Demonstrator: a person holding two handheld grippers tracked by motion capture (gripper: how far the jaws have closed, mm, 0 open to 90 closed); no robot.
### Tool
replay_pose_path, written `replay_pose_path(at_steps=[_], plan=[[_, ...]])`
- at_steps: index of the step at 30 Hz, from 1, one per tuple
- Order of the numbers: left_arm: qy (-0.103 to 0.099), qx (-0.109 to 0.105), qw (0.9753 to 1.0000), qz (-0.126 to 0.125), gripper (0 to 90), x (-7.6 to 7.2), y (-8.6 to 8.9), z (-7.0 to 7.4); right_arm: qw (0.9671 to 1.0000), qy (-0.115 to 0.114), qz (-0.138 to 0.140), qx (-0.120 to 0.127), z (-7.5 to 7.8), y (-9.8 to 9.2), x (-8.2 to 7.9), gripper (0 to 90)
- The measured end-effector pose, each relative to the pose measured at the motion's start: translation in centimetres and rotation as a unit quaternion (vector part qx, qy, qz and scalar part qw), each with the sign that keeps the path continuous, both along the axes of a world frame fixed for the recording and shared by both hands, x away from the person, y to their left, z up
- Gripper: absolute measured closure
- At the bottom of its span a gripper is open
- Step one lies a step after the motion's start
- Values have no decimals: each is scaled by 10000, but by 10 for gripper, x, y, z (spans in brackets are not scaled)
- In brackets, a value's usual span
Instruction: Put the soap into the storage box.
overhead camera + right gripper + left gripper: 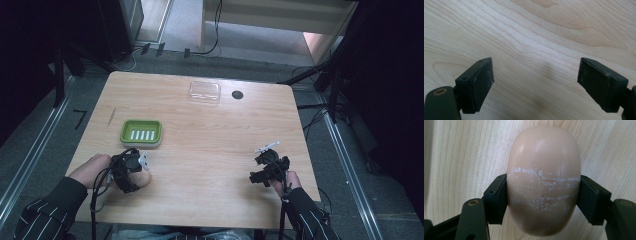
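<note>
The left gripper (541,200) grips the soap (544,182) across its middle — lift it level toward the green dish (141,133), just beyond; the right gripper (535,82) waits open.

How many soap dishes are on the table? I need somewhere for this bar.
1: the green soap dish sits just beyond the left gripper, which grips the soap bar.

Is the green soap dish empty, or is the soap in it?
Empty. The green soap dish shows just its white slots, and the soap is out on the table, clamped in the left gripper.
</note>
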State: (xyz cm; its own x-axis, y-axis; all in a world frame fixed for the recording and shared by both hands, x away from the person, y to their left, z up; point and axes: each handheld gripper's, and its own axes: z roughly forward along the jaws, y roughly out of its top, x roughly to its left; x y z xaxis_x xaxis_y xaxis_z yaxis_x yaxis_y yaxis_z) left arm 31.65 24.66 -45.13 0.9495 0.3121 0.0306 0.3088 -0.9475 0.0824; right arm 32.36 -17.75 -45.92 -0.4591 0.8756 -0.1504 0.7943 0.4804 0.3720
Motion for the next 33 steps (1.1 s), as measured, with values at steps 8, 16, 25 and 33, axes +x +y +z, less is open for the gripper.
replay_pose_path(at_steps=[8,16,25,33], plan=[[-13,-62,10000,59,328,-1,1,0,10000,9,2,10,0,0,0,143],[4,-112,9999,37,328,-3,2,0,10000,26,-8,-9,0,0,0,143],[-48,-190,9998,-7,328,-4,4,5,10000,27,-8,-16,0,0,0,143],[-131,-224,9997,27,328,-4,7,11,10000,13,-5,-15,1,-1,0,143]])
